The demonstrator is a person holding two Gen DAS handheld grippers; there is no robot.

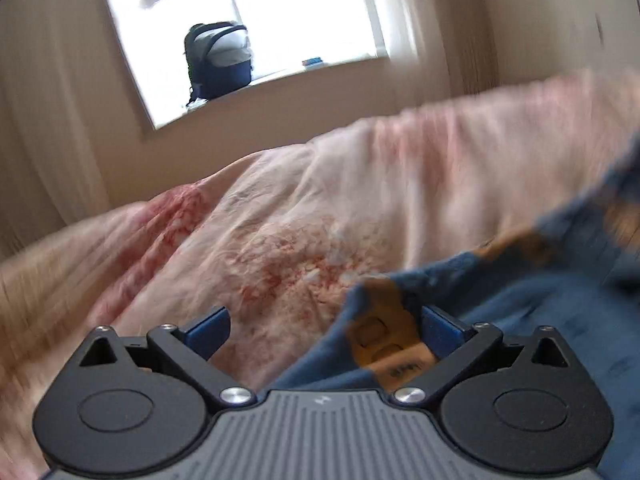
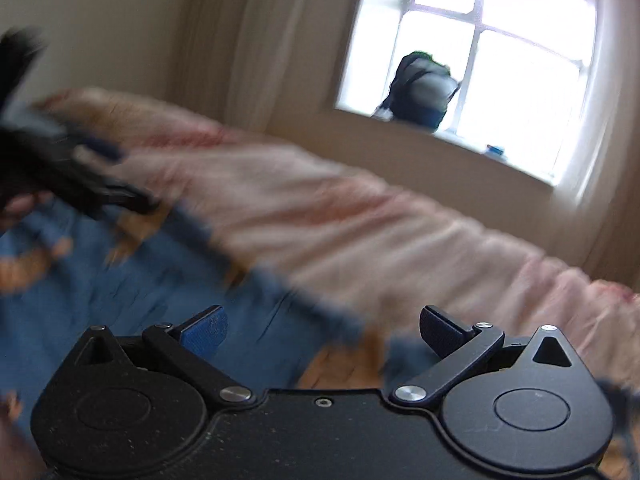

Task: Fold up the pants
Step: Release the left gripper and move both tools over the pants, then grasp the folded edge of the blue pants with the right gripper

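Blue pants with orange-tan lining and trim (image 1: 540,320) lie on a pink floral bedspread (image 1: 280,220). My left gripper (image 1: 326,330) is open; the pants' waistband edge with a tan label (image 1: 384,340) sits between its fingers, against the right blue pad (image 1: 440,332). My right gripper (image 2: 324,330) is open, with the frayed edge of the pants (image 2: 160,280) and an orange patch (image 2: 348,364) between and below its fingers. The left gripper (image 2: 80,176) shows blurred at the left of the right wrist view, over the pants.
The bedspread (image 2: 380,232) covers the bed to its far edge. Behind it are a beige wall, curtains (image 2: 240,40) and a window (image 1: 260,20). A dark backpack (image 1: 218,60) and a small blue item (image 1: 312,62) stand on the sill.
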